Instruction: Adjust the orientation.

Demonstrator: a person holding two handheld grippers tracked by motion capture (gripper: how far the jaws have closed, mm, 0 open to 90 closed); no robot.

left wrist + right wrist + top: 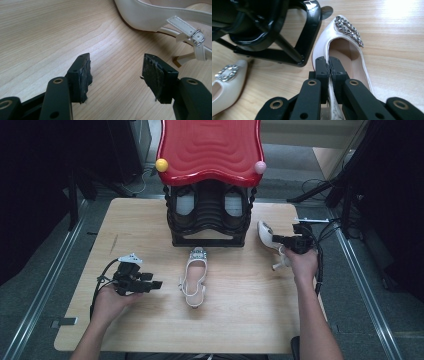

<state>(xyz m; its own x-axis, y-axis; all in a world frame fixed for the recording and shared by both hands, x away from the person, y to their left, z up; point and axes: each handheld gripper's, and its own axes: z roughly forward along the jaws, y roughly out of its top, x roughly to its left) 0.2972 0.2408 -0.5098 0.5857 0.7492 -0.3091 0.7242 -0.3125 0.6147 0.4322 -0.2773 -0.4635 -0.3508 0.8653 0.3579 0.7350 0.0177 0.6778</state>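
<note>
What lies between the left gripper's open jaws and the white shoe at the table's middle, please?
Bare wood of the table; the left gripper view shows the left gripper short of the shoe.

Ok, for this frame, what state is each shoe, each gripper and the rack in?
Right shoe: gripped by its side wall, beside the rack.
Middle shoe: lying flat on the table, toe toward the rack, not held.
Right gripper: fingers shut on the right shoe.
Left gripper: fingers open, nothing between them.
Shoe rack: upright; a pair on its shelf.
</note>
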